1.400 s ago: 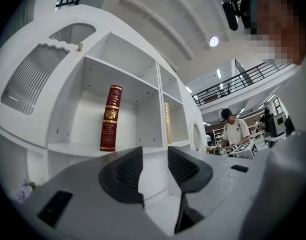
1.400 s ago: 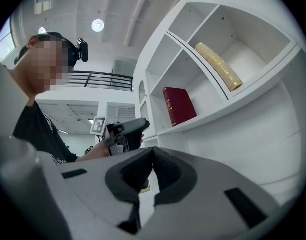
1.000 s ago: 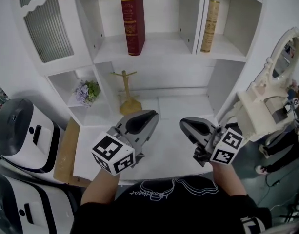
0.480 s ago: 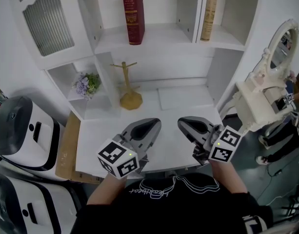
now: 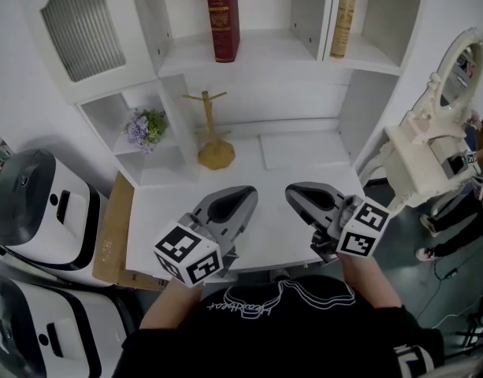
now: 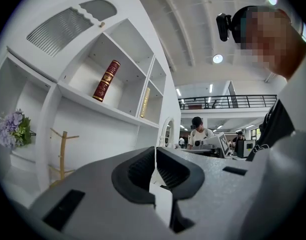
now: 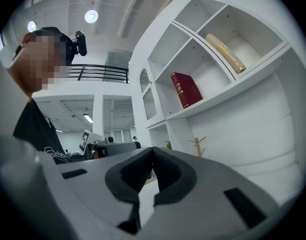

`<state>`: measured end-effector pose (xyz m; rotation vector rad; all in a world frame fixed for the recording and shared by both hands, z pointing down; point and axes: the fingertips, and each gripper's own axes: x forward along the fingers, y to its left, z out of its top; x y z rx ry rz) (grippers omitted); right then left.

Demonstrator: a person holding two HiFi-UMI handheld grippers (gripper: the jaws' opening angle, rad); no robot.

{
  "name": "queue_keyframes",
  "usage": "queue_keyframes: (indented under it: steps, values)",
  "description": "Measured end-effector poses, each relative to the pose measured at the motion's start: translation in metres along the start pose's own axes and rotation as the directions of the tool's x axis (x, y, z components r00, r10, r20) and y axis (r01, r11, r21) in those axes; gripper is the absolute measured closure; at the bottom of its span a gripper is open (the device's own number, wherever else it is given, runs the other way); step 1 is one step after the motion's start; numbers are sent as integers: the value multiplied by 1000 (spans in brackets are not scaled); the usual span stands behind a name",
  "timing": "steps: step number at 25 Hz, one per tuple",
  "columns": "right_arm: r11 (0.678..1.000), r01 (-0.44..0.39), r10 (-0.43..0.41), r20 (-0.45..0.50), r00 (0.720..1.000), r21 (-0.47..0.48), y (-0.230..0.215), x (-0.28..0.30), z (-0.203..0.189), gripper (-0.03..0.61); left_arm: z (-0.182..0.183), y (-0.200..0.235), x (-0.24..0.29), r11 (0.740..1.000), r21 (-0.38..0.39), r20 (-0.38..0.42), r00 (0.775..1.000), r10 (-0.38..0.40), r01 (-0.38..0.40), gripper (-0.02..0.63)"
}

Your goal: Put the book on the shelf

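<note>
Grey plastic left tool (image 5: 247, 194) and right tool (image 5: 291, 193) hover side by side near the person's chest, above the front edge of the white worktop (image 5: 300, 150). Left tool: jaws pressed together, nothing btwn them. Right tool: jaws meet at the tips, nothing held. Left cube (image 5: 186, 257) and right cube (image 5: 364, 228) carry black-and-white square markers, patterns only. Just below is a black shirt (image 5: 280, 337) w/ white script print, too small to read.

Further out on the worktop, a wooden stand (image 5: 213, 136) w/ pegs is upright near the back. Left of it, purple flowers (image 5: 145, 126) sit in a low cubby.

Task's thing, the red book (image 5: 222, 16), stands upright on the shelf (image 5: 265, 53), middle compartment, left of centre. Its spine has gold bands & lettering, not legible in any view. In the next compartment to the right, a tan book (image 5: 347, 16) stands close to the divider; its print is unreadable too.

Off the worktop's right end is a cream ornate mirror (image 5: 454, 69). On the left are white machines (image 5: 36, 211) w/ dark tops; any label is too small to tell.
</note>
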<state>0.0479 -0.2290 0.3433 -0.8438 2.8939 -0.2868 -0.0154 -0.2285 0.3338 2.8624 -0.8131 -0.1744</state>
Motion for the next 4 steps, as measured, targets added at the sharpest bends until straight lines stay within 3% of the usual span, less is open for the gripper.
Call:
queue_keyframes:
  steps: [4]
  values:
    - [1000, 1, -1, -2, 1000, 4, 1, 1, -2, 578, 0, 0, -3, 1000, 3, 3, 1000, 5, -5, 600]
